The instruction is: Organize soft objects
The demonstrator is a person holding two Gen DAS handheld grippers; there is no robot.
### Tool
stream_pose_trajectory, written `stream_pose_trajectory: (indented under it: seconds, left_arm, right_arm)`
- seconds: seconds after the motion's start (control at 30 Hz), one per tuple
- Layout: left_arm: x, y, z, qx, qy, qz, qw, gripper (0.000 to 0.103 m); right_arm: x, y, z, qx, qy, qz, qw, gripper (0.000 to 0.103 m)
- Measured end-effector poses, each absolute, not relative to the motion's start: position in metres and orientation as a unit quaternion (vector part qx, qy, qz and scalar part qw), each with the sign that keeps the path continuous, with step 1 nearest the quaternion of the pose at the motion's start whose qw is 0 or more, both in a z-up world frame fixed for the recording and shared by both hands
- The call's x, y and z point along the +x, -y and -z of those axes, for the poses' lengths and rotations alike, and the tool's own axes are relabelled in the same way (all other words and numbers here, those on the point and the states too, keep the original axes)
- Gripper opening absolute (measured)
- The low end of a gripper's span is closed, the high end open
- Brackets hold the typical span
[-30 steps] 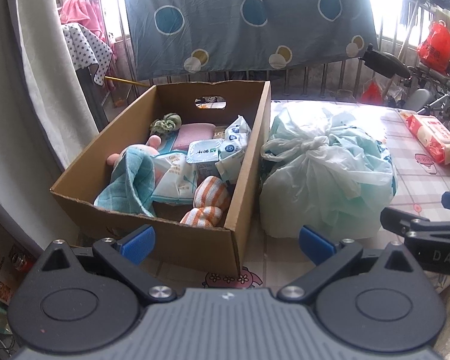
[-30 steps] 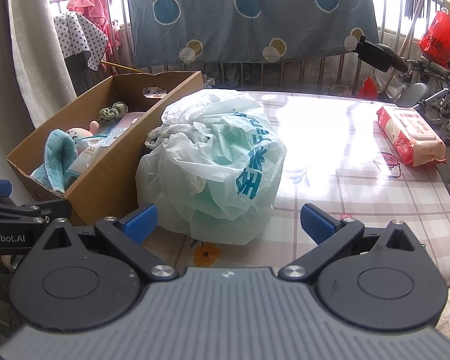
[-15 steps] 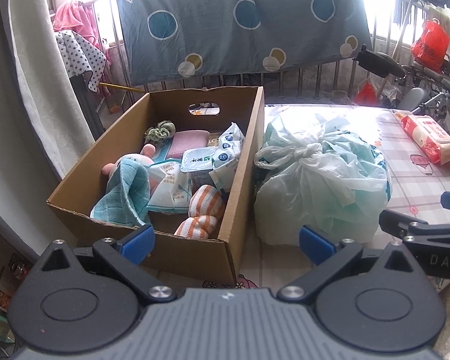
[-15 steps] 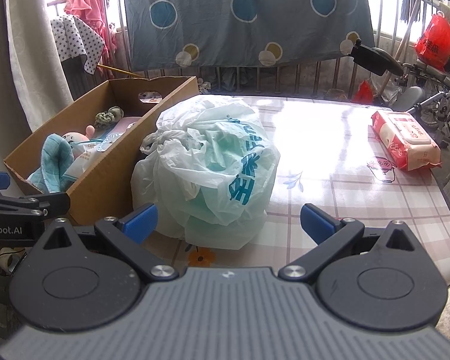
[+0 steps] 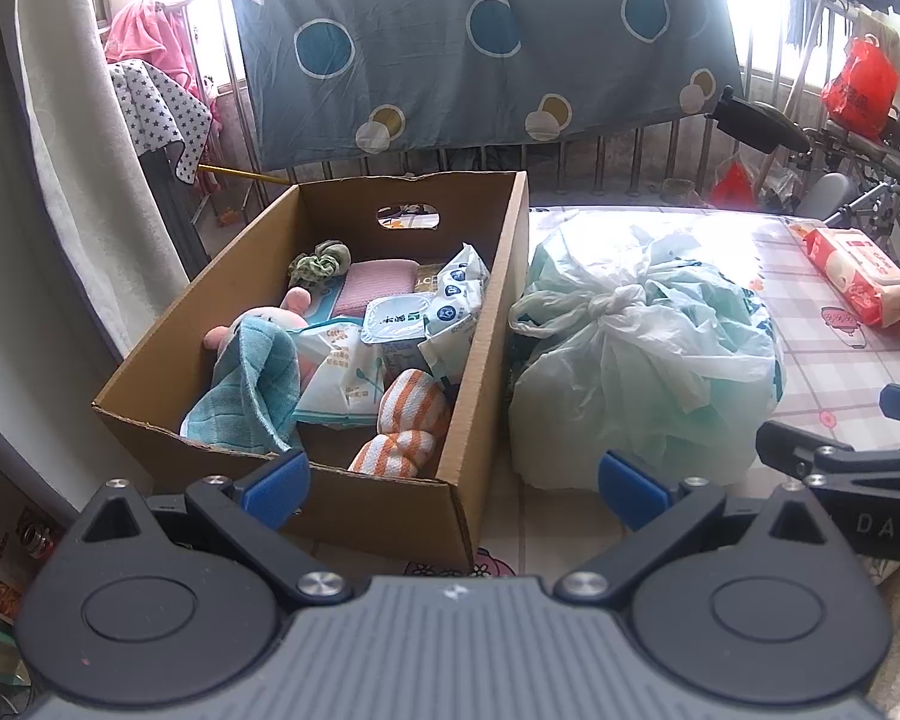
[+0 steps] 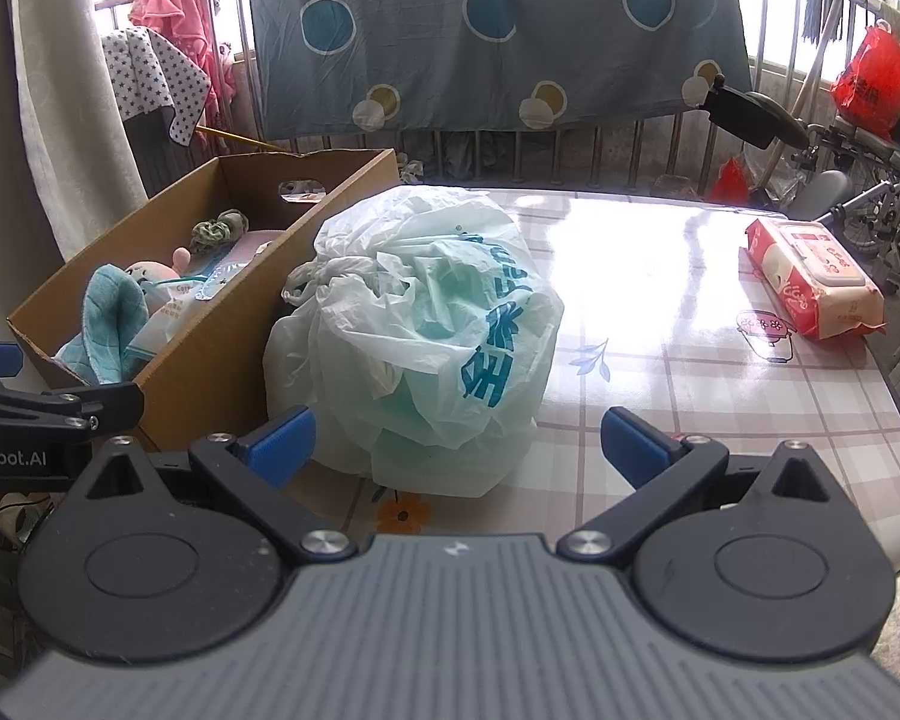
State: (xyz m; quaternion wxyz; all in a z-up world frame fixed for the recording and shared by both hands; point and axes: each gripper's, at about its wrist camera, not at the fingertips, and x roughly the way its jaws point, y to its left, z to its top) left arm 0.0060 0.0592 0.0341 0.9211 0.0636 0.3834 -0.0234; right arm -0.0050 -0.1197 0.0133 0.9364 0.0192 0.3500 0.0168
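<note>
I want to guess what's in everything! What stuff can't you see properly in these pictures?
- Inside the tied plastic bag: both views show only cloudy green shapes through the plastic.
- Bottom of the cardboard box: the left view shows the top layer only; the teal cloth covers most of the pink plush toy.
- Box contents in the right view: its near wall hides most.
- Wipes pack: print too small to read.

Spotted sheet [image 5: 486,54] over railing [image 5: 600,156]
</note>
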Motion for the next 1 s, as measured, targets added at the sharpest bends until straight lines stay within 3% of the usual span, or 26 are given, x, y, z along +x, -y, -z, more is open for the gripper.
stream_pose_trajectory:
  seconds: [1.0]
  left_arm:
    - [0.0065,-0.0618,-0.0337,0.062,-0.384,0.02,0.921,0.103]
  right_arm:
    - [-0.0048,0.1209,-0.0128,0.022,-0.351,-0.018,0.936,0.102]
